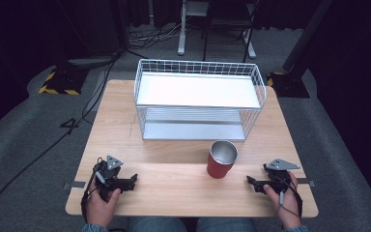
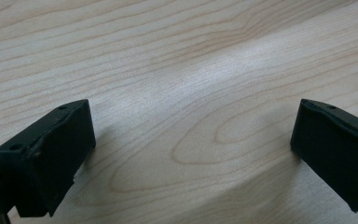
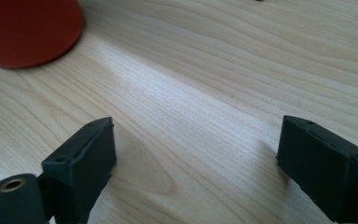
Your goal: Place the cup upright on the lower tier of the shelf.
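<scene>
Cup: a red tumbler [image 1: 221, 159] with a bare metal inside stands upright on the bench [image 1: 174, 186], right of middle and a little toward the near edge; in the right gripper view its red base [image 3: 28, 30] fills the top left corner.

Cup contact: nothing touches it; it stands free, just in front of the rack and apart from it.

Right tool: the right tool [image 1: 252, 181] rests low at the near right corner of the bench, its jaws standing wide apart with only bare wood between them, pointing toward the middle; the cup is near it but clear of it.

Left tool: the left tool [image 1: 131, 180] rests at the near left corner, jaws likewise spread over bare wood grain, well apart from the cup.

Rack: a white wire rack [image 1: 200, 99] with two shelves sits along the far half of the bench; I see nothing on either shelf.

Hands: one hand [image 1: 101, 203] and the other [image 1: 285, 200] come in over the near edge, each gripping its handle.

Progress: to my eye nothing is done yet; the cup has not been gripped and the shelves carry nothing.

What is left: likely all of it, namely reaching in, closing on the cup, lifting it and setting it where it belongs, probably on the rack, though that is my guess.
</scene>
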The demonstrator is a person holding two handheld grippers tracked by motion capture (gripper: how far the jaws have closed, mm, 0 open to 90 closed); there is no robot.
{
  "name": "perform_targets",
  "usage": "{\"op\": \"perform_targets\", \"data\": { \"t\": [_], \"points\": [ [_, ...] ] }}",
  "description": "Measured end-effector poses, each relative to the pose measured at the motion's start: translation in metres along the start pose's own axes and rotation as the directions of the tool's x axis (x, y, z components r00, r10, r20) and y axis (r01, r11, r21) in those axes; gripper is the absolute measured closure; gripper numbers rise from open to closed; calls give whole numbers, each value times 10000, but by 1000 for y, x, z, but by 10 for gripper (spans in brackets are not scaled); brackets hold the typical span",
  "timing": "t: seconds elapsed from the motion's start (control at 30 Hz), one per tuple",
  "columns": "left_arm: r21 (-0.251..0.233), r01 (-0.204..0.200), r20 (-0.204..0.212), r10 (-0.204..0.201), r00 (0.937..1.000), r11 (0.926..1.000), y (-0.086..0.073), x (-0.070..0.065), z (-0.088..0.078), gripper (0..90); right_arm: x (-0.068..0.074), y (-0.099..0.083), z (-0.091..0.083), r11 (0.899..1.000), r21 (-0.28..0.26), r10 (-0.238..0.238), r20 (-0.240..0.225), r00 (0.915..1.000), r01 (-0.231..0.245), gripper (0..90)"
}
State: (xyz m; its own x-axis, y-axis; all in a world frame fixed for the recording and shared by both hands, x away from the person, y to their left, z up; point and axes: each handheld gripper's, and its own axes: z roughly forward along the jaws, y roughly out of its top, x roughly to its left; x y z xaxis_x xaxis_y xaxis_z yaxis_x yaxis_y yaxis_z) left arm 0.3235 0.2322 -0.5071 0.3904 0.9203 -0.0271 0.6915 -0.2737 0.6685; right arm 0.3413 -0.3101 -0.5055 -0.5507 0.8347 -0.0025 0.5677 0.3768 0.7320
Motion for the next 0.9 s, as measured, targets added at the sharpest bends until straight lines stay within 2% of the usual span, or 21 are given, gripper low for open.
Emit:
{"op": "perform_targets", "data": {
  "t": [0.53, 0.73, 0.77, 0.83, 0.87, 0.9],
  "points": [
    [14, -38, 41, 38, 10000, 10000, 1, 0, 1, 1, 0, -1, -1, 10000, -2, -18, -89, 10000, 18, 116],
    [20, -18, 61, 18, 10000, 10000, 1, 0, 1, 1, -1, -1, -2, 9999, -70, 110, -219, 9997, -111, 118],
    [0, 11, 63, -11, 10000, 10000, 1, 0, 1, 1, -1, -2, -3, 9998, -169, 132, -289, 9995, -137, 183],
    [15, -9, 63, 9, 10000, 10000, 1, 0, 1, 1, -1, -2, -4, 9994, -314, 151, -465, 9988, -166, 195],
    [9, 2, 61, -2, 10000, 10000, 1, 0, 1, 1, -1, -2, -5, 9986, -489, 193, -598, 9980, -222, 153],
    [-1, -23, 56, 23, 10000, 10000, 1, 0, 1, 1, -1, -2, -7, 9966, -761, 270, -635, 9976, -318, 178]
  ]
}}
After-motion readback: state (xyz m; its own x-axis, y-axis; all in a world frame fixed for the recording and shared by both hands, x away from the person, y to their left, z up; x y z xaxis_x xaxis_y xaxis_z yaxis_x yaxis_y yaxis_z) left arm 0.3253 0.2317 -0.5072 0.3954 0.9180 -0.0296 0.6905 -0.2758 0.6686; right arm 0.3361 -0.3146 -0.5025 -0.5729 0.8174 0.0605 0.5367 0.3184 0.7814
